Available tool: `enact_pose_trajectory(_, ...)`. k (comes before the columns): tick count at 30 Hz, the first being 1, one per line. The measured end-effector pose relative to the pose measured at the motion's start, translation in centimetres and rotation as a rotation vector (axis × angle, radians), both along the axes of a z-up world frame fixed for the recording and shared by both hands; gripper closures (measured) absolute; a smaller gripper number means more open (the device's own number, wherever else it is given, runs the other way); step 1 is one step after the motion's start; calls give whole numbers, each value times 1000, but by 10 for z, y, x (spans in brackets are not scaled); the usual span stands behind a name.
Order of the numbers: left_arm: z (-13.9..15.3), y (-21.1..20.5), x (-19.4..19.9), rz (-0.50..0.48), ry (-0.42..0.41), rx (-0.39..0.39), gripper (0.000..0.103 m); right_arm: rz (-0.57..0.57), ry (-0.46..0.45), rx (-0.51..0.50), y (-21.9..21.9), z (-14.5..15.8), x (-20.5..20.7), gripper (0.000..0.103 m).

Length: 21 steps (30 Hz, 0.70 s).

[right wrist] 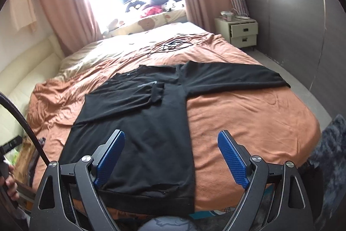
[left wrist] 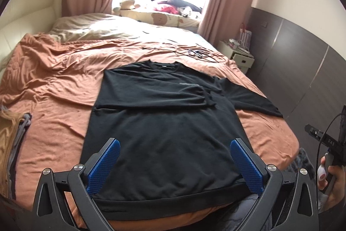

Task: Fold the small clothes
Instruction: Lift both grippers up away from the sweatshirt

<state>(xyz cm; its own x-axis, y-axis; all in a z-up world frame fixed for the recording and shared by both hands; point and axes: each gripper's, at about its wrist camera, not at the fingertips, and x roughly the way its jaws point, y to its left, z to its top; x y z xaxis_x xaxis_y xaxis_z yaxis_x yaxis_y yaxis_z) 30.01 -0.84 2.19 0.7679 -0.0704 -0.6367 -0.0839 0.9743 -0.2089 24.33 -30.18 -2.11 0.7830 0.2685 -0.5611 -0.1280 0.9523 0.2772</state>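
Observation:
A black long-sleeved top (left wrist: 164, 122) (right wrist: 138, 122) lies flat on the orange bedspread, hem toward me. Its left sleeve (left wrist: 155, 94) (right wrist: 123, 96) is folded across the chest. The right sleeve (left wrist: 250, 96) (right wrist: 233, 77) stretches out sideways over the bed. My left gripper (left wrist: 173, 144) hovers open above the hem, its blue pads (left wrist: 103, 166) wide apart with nothing between them. My right gripper (right wrist: 172, 138) is open too, above the top's right edge near the hem, empty.
The bed (left wrist: 54, 83) (right wrist: 248, 118) fills the room, with cables (left wrist: 194, 53) (right wrist: 173, 44) lying beyond the collar. A pile of clothes (left wrist: 10, 135) sits at the left edge. A nightstand (right wrist: 242, 31) stands by the grey wardrobe (right wrist: 292, 14). A hand (left wrist: 333, 174) holds the other gripper.

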Motion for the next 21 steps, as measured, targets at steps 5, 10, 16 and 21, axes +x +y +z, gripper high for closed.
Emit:
enact_pose_trajectory(5, -4, -23, 18, -83, 9, 28, 1, -74, 21, 43, -11, -4, 10, 16)
enact_pose_trajectory(10, -16, -35, 45, -121, 30, 34, 1, -93, 45, 63, -14, -17, 40, 16)
enact_pose_trajectory(16, -42, -38, 85, -146, 80, 9, 1, -179, 15, 118, -27, -39, 74, 16)
enact_pose_trajectory(21, -57, -44, 114, -156, 97, 3, 1, -221, 28, 204, -38, -67, 102, 16)
